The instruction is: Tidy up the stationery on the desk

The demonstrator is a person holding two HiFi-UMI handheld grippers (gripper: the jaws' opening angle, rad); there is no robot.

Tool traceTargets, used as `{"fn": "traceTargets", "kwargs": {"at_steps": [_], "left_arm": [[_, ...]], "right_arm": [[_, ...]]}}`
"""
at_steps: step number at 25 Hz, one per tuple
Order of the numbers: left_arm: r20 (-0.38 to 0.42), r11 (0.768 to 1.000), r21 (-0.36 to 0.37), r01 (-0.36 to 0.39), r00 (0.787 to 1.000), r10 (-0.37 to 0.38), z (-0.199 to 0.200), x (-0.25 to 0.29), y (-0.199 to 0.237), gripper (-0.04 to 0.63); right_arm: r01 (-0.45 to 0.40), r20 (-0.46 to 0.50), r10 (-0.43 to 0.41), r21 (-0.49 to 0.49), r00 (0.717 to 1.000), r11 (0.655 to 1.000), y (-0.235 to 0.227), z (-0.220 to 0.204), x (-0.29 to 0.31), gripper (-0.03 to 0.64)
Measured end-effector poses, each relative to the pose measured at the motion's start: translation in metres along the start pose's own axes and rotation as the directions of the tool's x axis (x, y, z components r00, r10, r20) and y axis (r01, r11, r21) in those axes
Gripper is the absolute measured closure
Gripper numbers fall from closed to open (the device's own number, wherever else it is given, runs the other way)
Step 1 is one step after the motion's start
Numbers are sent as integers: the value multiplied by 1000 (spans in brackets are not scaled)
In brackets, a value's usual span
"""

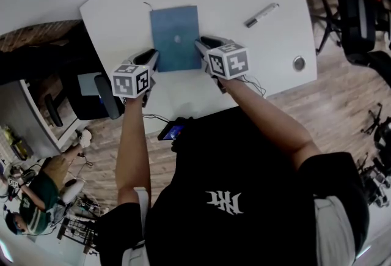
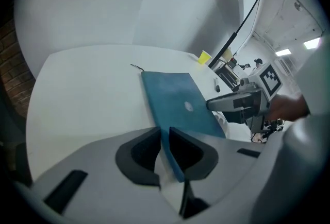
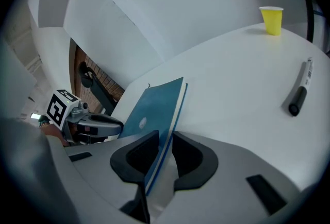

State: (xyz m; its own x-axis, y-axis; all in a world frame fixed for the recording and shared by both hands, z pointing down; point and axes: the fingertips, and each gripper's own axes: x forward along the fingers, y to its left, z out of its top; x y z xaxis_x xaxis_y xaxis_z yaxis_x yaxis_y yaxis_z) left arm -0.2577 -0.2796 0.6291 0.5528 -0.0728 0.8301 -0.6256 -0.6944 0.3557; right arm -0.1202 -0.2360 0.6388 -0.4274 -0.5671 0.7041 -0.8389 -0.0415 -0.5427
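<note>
Left gripper (image 1: 152, 58) pinches the notebook (image 1: 176, 32) at its 7 o'clock corner, right gripper (image 1: 202, 46) at 5, long axis running 12-to-6.

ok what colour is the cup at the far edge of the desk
Yellow. The cup shows best in the right gripper view.

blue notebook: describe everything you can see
The blue notebook is closed, with a matte teal cover, a small pale emblem at its centre and white page edges. A thin dark ribbon pokes out at its far left corner. It sits on the white desk; the left claw and right claw each pinch a near corner.
</note>
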Motion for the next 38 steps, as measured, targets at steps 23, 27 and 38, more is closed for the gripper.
{"fn": "traceTargets", "kwargs": {"at_steps": [23, 27, 38], "left_arm": [[-55, 996, -62, 60, 996, -64, -13, 35, -88, 552], [-54, 995, -83, 63, 996, -68, -14, 43, -108, 554], [-33, 989, -142, 35, 999, -40, -21, 53, -132, 555]], "right_arm": [[60, -80, -67, -85, 995, 995, -60, 0, -50, 548], [65, -100, -76, -104, 992, 992, -76, -8, -66, 548], [42, -140, -63, -152, 988, 988, -94, -19, -81, 546]]}}
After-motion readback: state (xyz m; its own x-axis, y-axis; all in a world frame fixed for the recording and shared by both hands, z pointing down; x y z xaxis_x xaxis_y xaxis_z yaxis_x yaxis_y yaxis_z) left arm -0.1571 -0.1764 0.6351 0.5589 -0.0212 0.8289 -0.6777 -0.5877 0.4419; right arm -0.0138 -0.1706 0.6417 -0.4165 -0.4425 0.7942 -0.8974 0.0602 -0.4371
